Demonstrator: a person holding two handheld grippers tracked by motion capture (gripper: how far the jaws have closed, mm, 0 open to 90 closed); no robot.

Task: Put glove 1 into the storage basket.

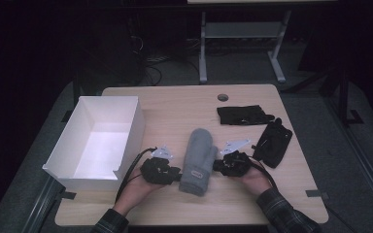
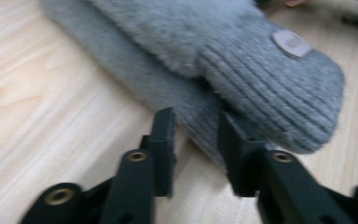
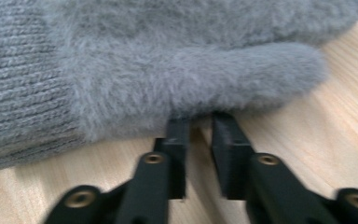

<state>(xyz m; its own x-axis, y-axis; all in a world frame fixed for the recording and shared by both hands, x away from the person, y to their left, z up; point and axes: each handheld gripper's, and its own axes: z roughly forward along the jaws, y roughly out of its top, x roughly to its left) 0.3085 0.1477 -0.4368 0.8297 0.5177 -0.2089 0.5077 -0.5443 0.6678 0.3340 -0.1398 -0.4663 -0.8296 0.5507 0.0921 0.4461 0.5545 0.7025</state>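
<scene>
A grey fuzzy mitten [image 1: 199,160] with a ribbed cuff lies flat near the middle of the wooden table [image 1: 175,102], cuff toward the person. My left gripper [image 1: 175,174] is at the cuff's left side; in the left gripper view its jaws [image 2: 196,135] stand apart, with the edge of the mitten [image 2: 261,79] between them and not squeezed. My right gripper [image 1: 218,165] is at the mitten's right side. Its jaws [image 3: 200,126] show a narrow gap, the tips just at the fuzzy edge of the mitten [image 3: 168,60] below the thumb, without pinching it.
An open white box [image 1: 97,141] stands at the table's left, close to my left hand. Two black gloves [image 1: 243,115] [image 1: 273,141] lie at the right, the nearer one just beyond my right gripper. A round cable hole [image 1: 222,97] is at the far edge.
</scene>
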